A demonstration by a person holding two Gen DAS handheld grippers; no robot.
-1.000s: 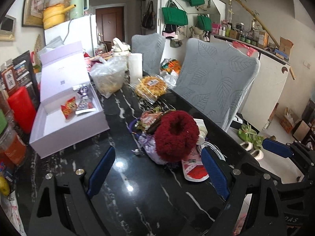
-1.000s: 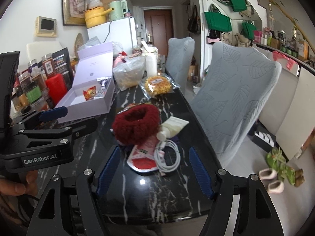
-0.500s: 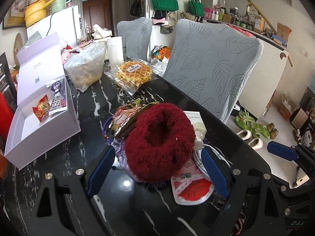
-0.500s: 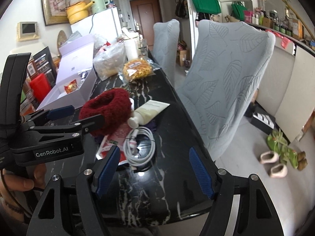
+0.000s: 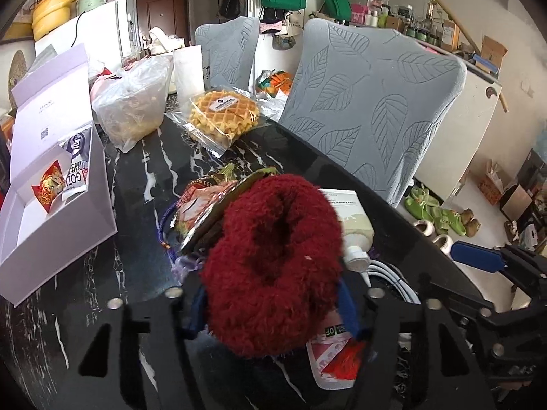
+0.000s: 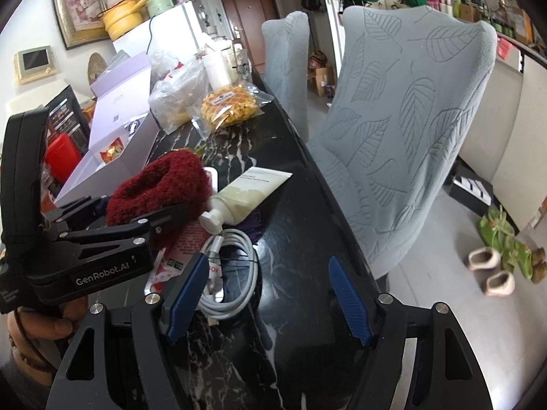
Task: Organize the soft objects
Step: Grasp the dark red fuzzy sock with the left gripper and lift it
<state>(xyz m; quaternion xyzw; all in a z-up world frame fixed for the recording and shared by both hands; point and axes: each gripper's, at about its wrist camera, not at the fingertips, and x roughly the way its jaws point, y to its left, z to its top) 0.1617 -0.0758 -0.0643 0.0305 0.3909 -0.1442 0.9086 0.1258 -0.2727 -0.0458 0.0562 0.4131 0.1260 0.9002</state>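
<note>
A dark red fuzzy ring-shaped piece (image 5: 273, 263) lies on a pile of snack packets on the black marble table (image 5: 143, 171). My left gripper (image 5: 273, 311) reaches around its near end. The jaws are closing, and both blue pads press into the fuzz from the sides. In the right wrist view the same red piece (image 6: 160, 188) sits at the left, with the left gripper's black frame (image 6: 85, 249) clamped on it. My right gripper (image 6: 270, 294) hangs open over the table's near right edge, its left pad above a coiled white cable (image 6: 232, 273).
An open lilac box (image 5: 51, 212) with snack packets stands at the left. A waffle bag (image 5: 222, 116) and a clear plastic bag (image 5: 133, 109) lie farther back. A cream tube (image 6: 249, 191) and a red-white pouch (image 5: 338, 358) lie beside the red piece. Grey-covered chairs (image 5: 369, 109) line the table's right side.
My left gripper came forward and down over the red fuzzy piece, and its jaws closed in on it. The right gripper dropped closer to the table by the cable, still open.
</note>
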